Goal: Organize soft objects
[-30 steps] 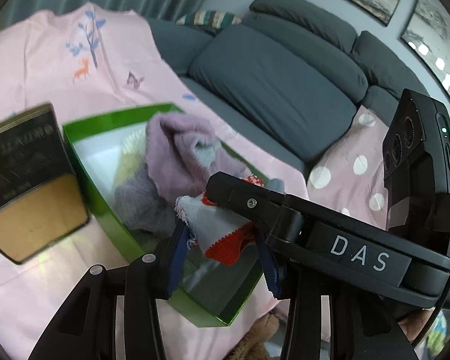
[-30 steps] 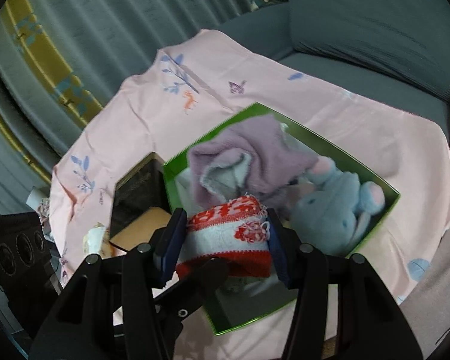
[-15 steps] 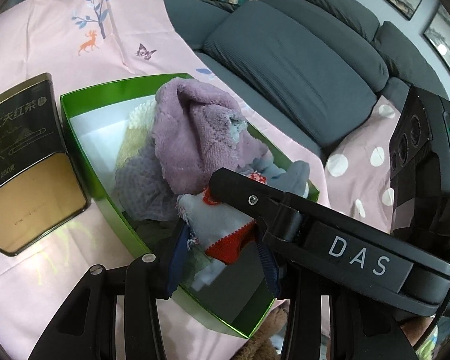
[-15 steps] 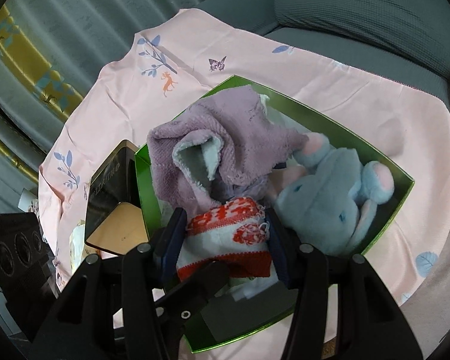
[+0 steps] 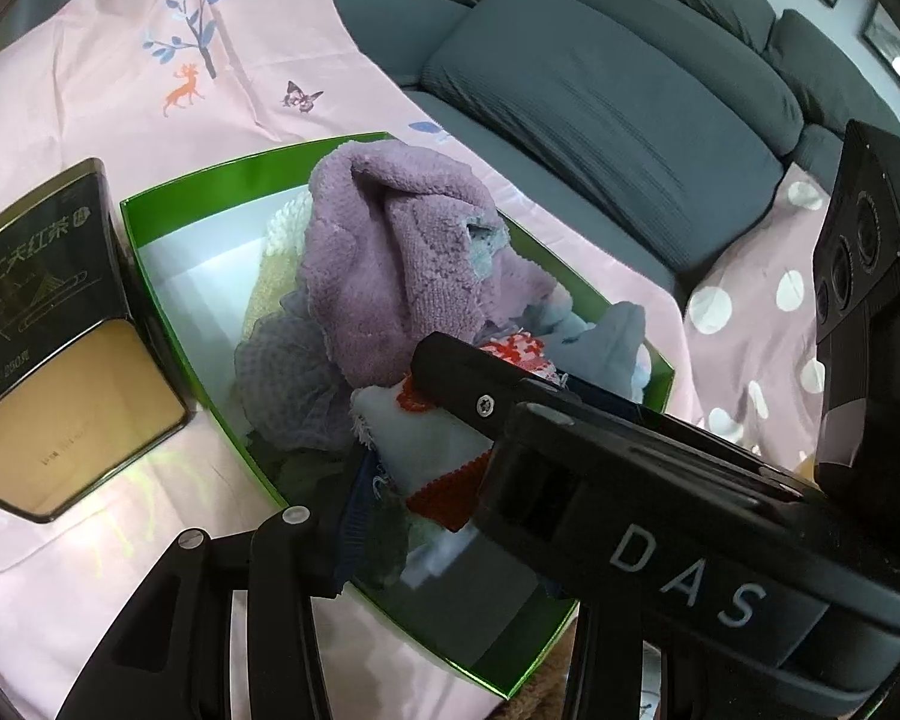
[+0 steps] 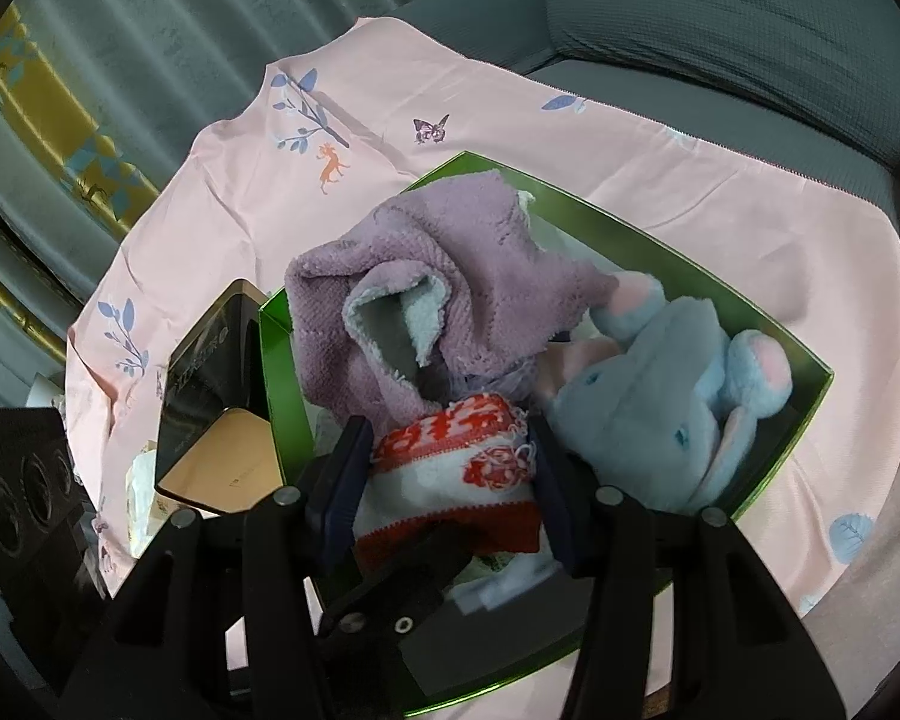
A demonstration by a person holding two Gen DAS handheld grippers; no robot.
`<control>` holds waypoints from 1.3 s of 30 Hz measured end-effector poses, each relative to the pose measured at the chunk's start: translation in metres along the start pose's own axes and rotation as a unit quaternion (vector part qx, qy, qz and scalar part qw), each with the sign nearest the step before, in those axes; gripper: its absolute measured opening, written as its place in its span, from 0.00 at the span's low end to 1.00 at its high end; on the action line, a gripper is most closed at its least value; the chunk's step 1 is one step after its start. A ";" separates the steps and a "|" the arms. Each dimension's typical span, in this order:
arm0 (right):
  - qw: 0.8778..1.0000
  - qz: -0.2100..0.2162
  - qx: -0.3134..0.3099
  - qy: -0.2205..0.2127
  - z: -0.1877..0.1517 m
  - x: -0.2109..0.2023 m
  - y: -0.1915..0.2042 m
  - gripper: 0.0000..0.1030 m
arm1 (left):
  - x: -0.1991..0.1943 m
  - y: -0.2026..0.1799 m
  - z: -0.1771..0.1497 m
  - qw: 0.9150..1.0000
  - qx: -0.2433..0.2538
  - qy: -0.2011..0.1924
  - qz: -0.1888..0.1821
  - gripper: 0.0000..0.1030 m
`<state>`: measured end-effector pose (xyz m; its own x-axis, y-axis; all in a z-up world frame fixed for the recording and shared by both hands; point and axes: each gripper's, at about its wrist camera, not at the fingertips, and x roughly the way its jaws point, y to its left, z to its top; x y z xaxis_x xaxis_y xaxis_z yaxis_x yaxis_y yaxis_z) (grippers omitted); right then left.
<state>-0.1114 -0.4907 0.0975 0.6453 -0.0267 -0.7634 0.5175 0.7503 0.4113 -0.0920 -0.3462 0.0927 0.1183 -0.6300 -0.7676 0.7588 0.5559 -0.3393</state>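
A small red and white cloth hangs just above the near end of the green box. My right gripper is shut on it, one blue pad on each side. My left gripper is shut on the same cloth from another side; its right finger is hidden behind the right gripper's black body. In the box lie a crumpled purple towel and a light blue plush toy.
A dark tea tin leans against the box's left wall. A pink printed sheet covers the surface under the box. A grey sofa and a pink dotted pillow lie beyond.
Both grippers have sunk toward the box with the red and white cloth held between them. The box and its contents now look larger and nearer in both views.
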 end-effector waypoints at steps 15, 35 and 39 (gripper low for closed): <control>1.000 0.000 0.003 -0.002 -0.002 -0.002 0.001 0.50 | 0.001 -0.001 0.000 1.000 0.002 0.001 0.004 0.45; 0.997 -0.021 -0.017 -0.069 -0.003 -0.039 0.011 0.75 | -0.051 -0.015 -0.004 0.995 0.036 -0.080 0.055 0.69; 0.996 -0.017 -0.020 -0.089 -0.004 -0.052 0.014 0.78 | -0.066 -0.020 -0.007 0.991 0.045 -0.106 0.072 0.79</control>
<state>-0.1405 -0.4759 0.1411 0.7190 -0.1674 -0.6745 0.5210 0.7722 0.3637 -0.1195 -0.3119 0.1460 0.3531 -0.6531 -0.6699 0.7780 0.6027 -0.1774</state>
